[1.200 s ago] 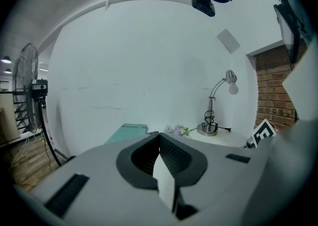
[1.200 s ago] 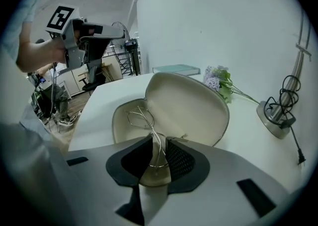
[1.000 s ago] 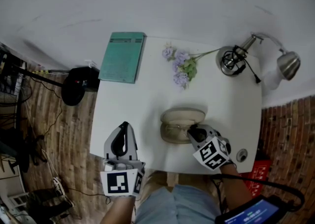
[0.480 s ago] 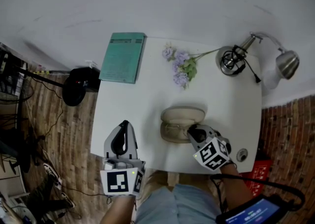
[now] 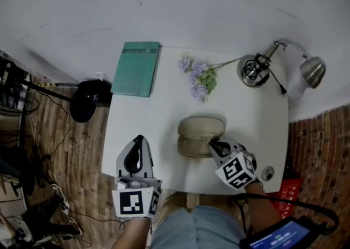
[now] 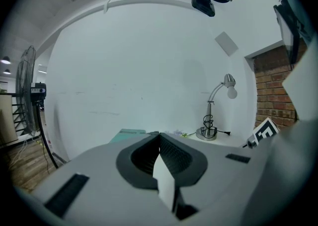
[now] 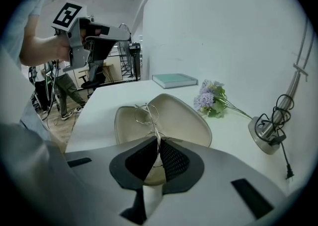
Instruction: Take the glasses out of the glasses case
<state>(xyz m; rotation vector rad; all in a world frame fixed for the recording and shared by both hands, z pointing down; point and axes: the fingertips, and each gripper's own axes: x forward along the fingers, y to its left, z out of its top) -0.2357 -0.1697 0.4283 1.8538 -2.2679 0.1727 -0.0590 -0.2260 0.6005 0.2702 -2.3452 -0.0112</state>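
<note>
A beige glasses case (image 5: 199, 134) lies open on the white table (image 5: 147, 116), lid (image 7: 185, 115) tipped back. Thin wire-framed glasses (image 7: 145, 114) stand up out of the case's tray. My right gripper (image 5: 214, 145) reaches into the case from the near right, and its jaws (image 7: 158, 144) are shut on the wire frame. Off the table's near left corner, my left gripper (image 5: 136, 140) is held level in the air. Its jaws (image 6: 159, 135) are shut with nothing between them.
A teal book (image 5: 135, 69) lies at the far left corner of the table. Purple flowers (image 5: 199, 77) lie at the far middle, and a desk lamp (image 5: 253, 70) with a coiled cord is at the far right. A black fan base (image 5: 87, 97) stands on the wooden floor at the left.
The right gripper has tilted slightly at the case and closed on the glasses frame. The left gripper has stayed where it was.
</note>
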